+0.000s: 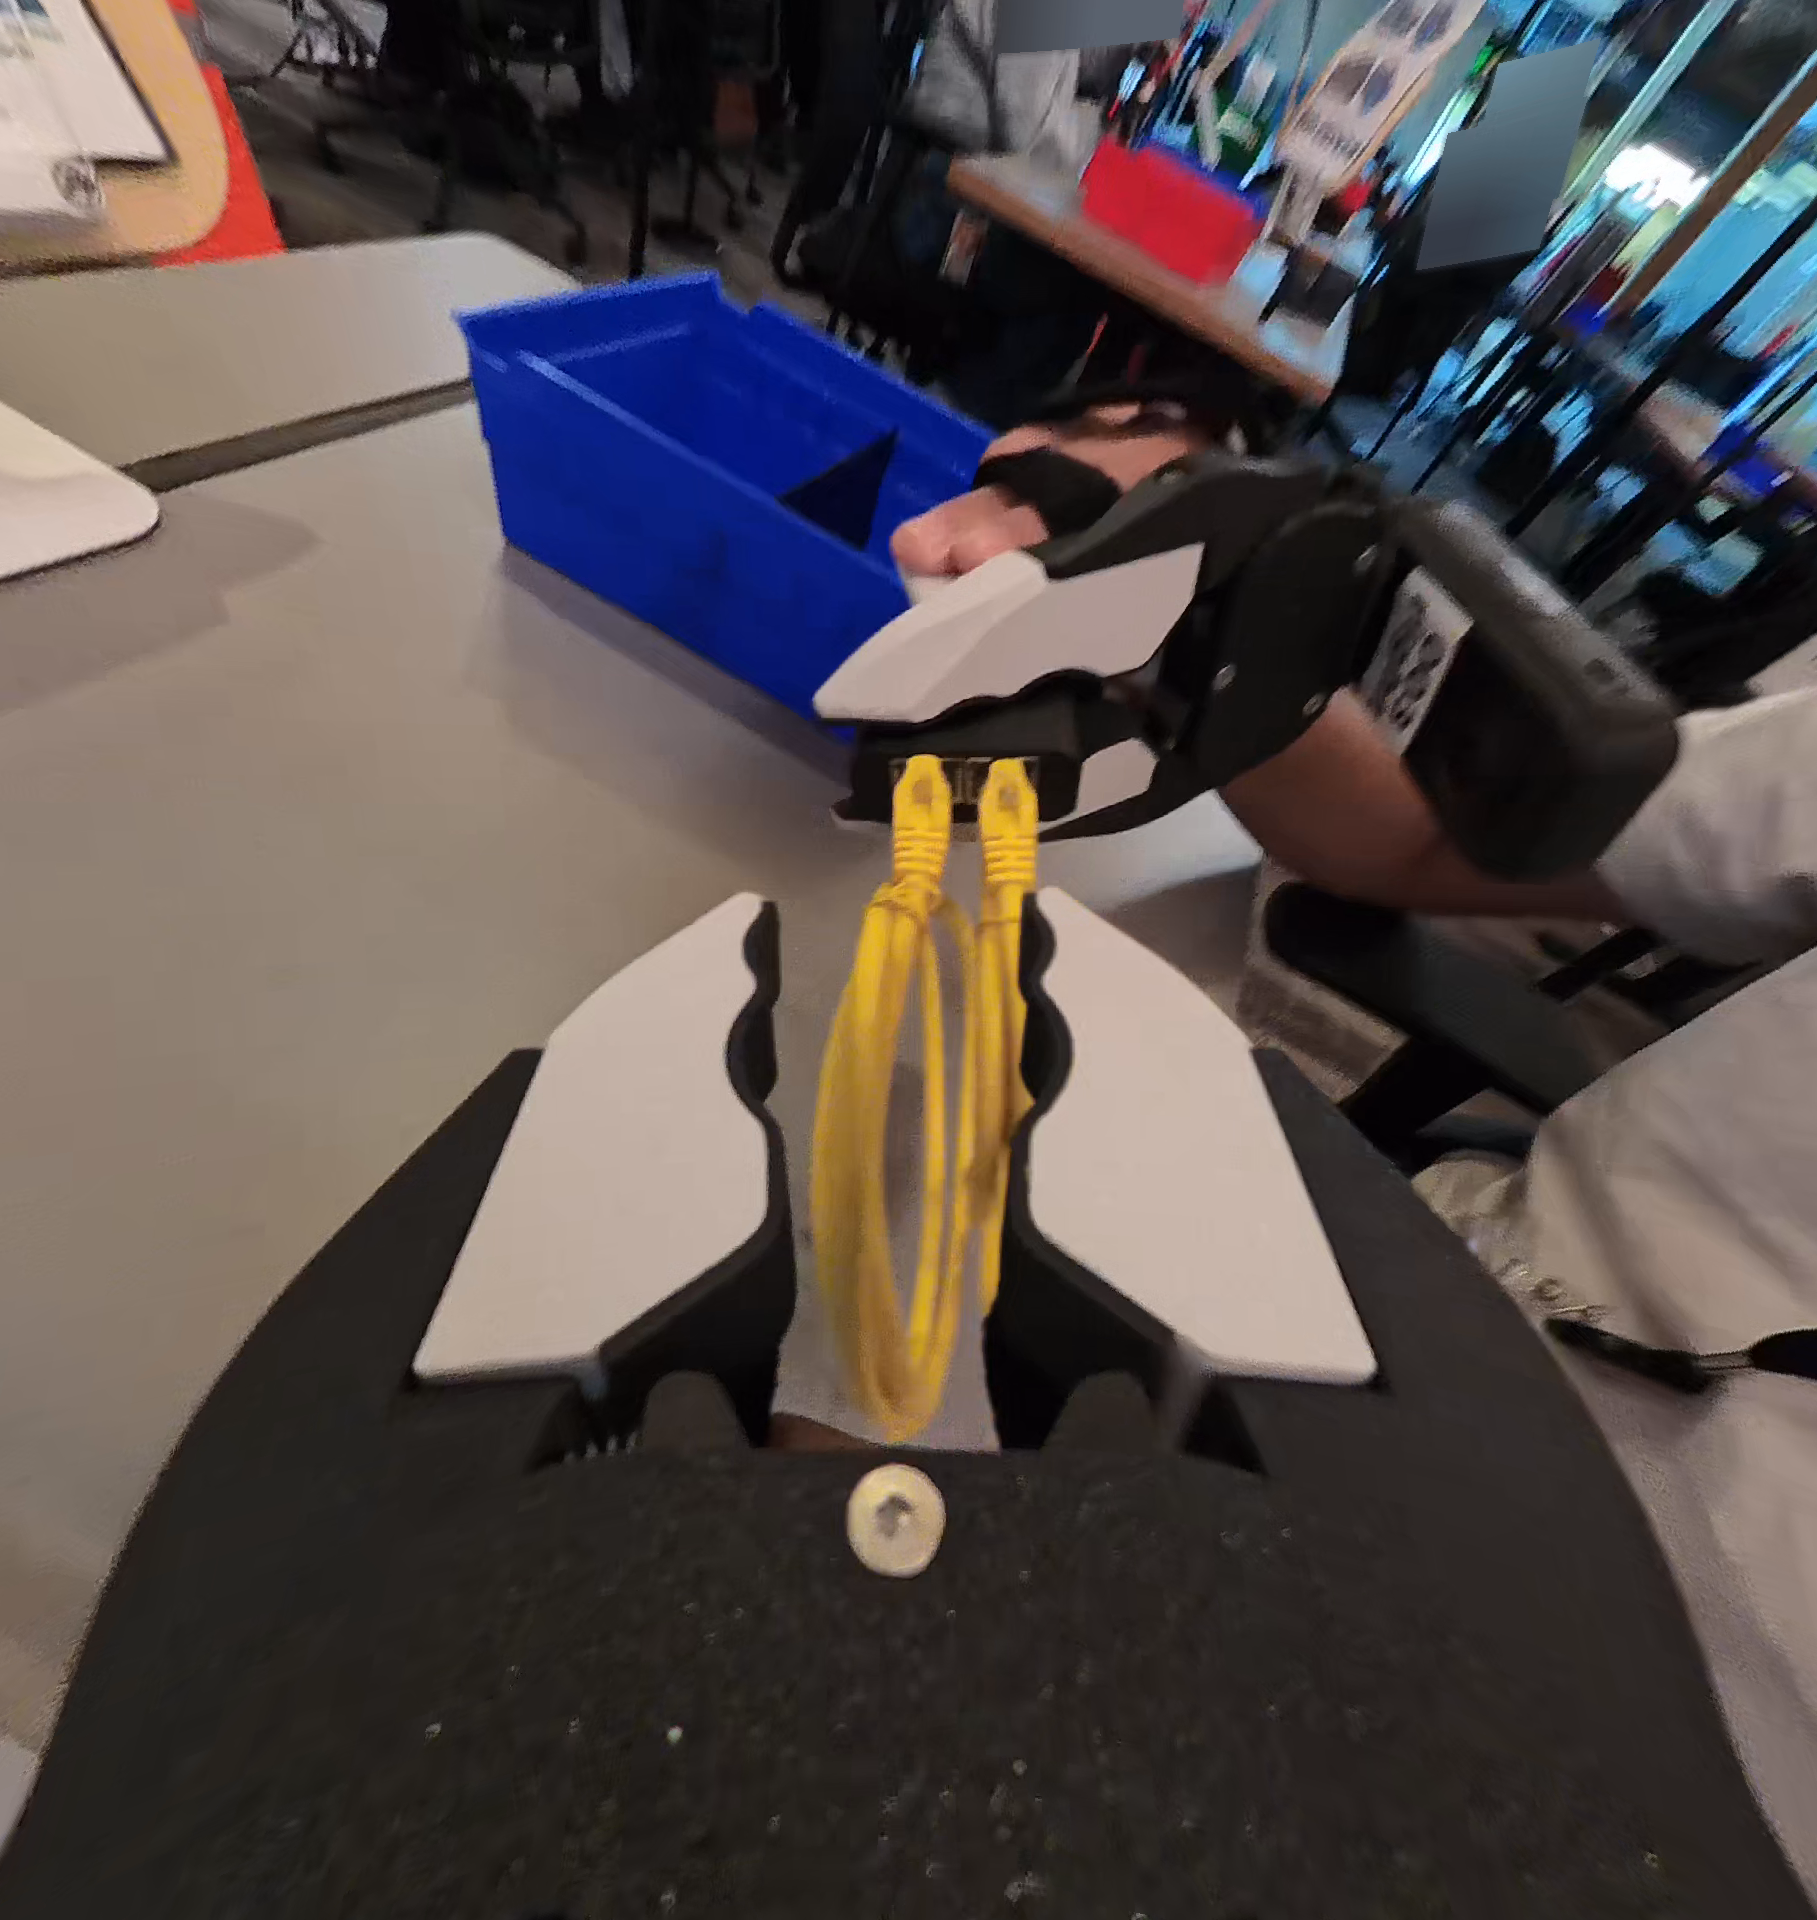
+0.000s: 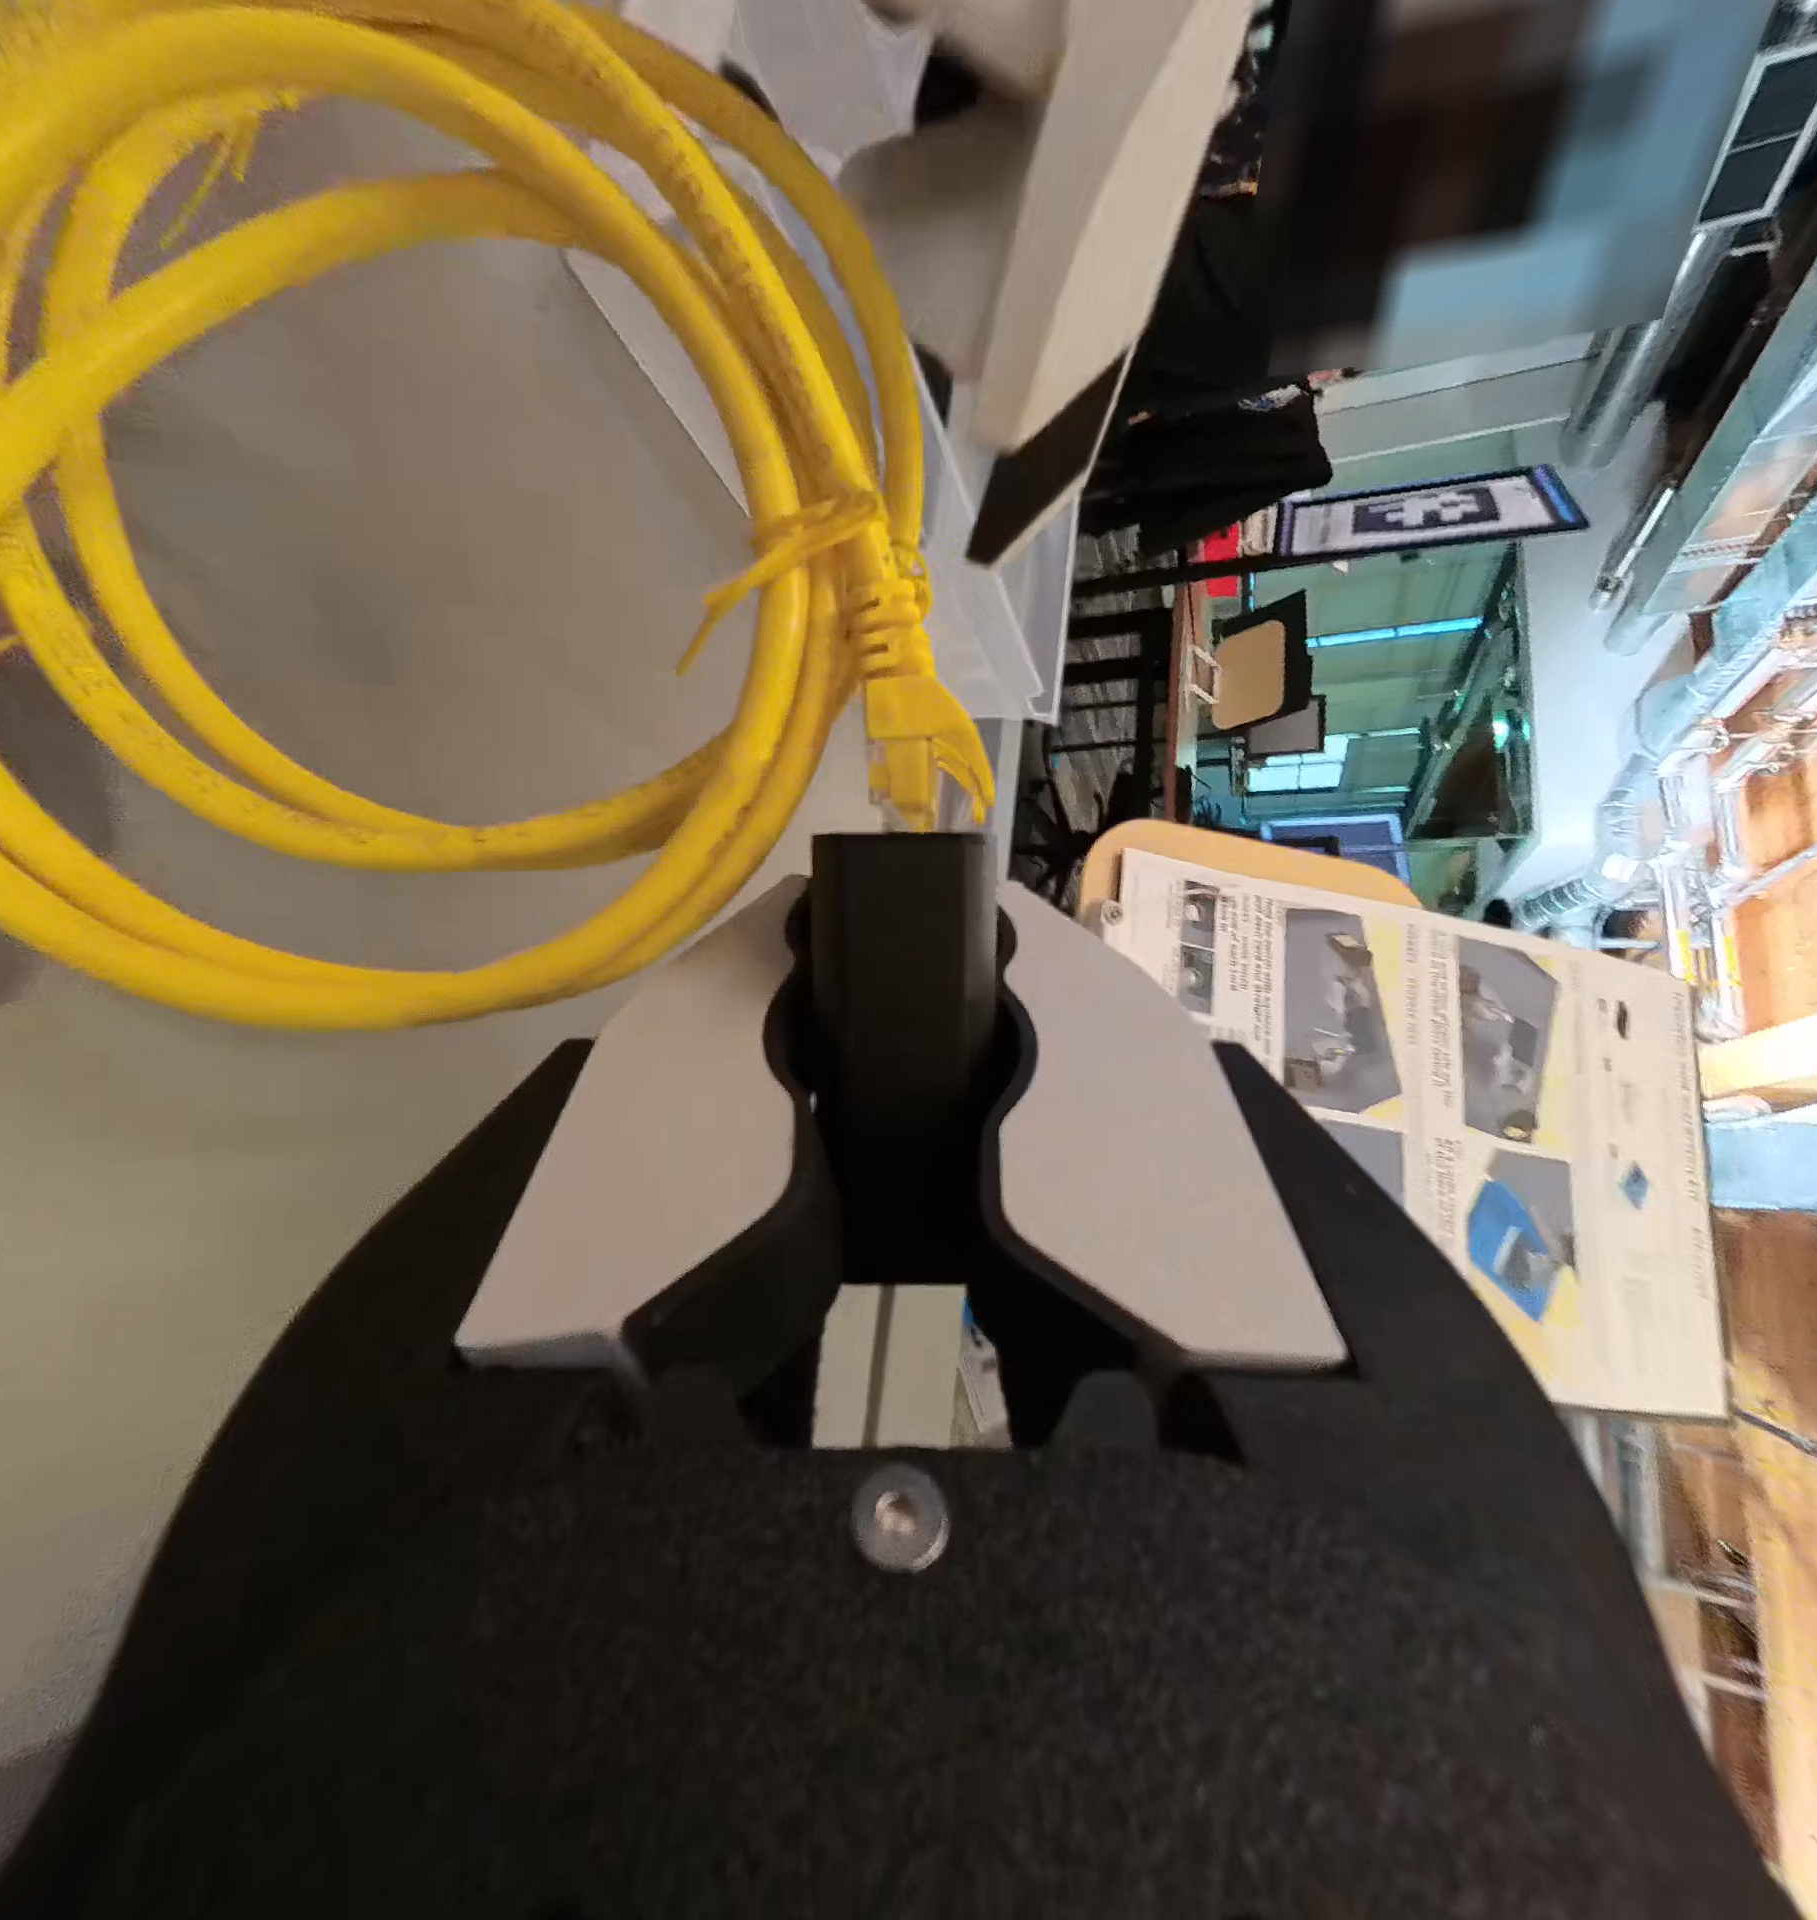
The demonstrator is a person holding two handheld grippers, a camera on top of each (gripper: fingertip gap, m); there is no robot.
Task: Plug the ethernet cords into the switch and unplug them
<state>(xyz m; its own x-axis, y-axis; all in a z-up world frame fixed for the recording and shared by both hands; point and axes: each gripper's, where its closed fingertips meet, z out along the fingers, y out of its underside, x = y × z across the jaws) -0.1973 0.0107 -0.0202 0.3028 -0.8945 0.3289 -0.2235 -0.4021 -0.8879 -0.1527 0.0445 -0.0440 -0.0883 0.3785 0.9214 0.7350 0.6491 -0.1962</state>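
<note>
In the left wrist view my right gripper (image 1: 862,764) is shut on a small black switch (image 1: 1055,774) and holds it just above the grey table (image 1: 364,831). Two yellow ethernet plugs (image 1: 922,805) (image 1: 1008,810) sit in its front ports. Their tied yellow coils (image 1: 883,1143) hang between the fingers of my left gripper (image 1: 899,904), which is open and not pressing on them. In the right wrist view my right gripper (image 2: 899,914) clamps the switch (image 2: 899,987), with a yellow plug (image 2: 899,727) at its far end and the coils (image 2: 364,883) to the left.
A blue bin (image 1: 675,488) stands on the table just behind the switch. A person's arm and sleeve (image 1: 1403,831) come in from the right above a black chair (image 1: 1455,997). A printed sheet (image 2: 1455,1091) stands to the right in the right wrist view. Some 7 centimeters of space lies between my two pairs of fingers.
</note>
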